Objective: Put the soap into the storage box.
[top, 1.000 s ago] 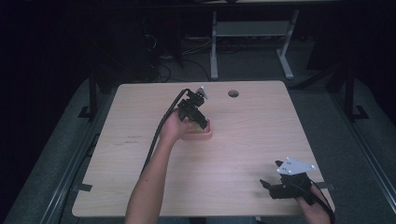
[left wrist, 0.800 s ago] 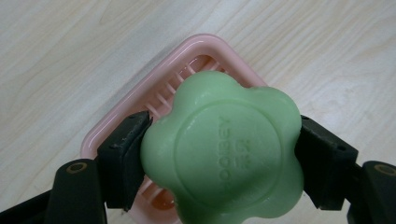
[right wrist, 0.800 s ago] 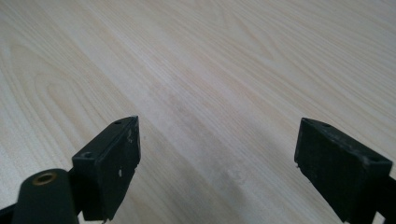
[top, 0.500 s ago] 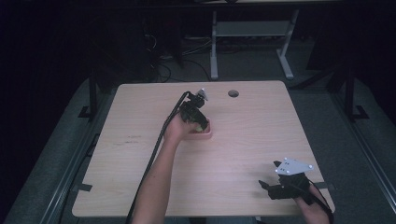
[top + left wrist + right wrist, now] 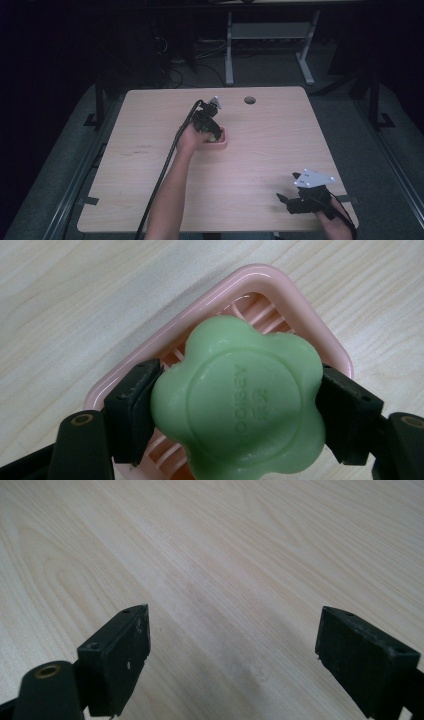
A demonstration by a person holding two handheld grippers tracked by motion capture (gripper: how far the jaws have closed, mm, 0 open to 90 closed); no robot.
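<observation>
Gripping a green soap (image 5: 240,405) by two opposite sides, the left gripper (image 5: 212,131) sits over a pink dish (image 5: 320,335) at mid-table, just below and left of the table's cable hole (image 5: 249,100) in the high view. Compared with a second ago, the left hand (image 5: 189,140) and its gripper have shifted only slightly; the dish sits at the same spot. The judgement is that the soap is at the point of being set into, or lifted out of, the dish, and these pictures cannot say which. In the left gripper view the soap lies over the dish's slatted floor, covering the lower centre of the frame; whether it rests on the slats cannot be told. The soap is flower-shaped, with rounded lobes and no marked long axis; its broad stamped face is turned toward the camera, the lettering running up the frame. The dish shows as a diamond, one corner toward upper centre. The right gripper (image 5: 303,198) rests at the lower right of the table (image 5: 280,150) in the high view, jaws wide apart with nothing between them.
</observation>
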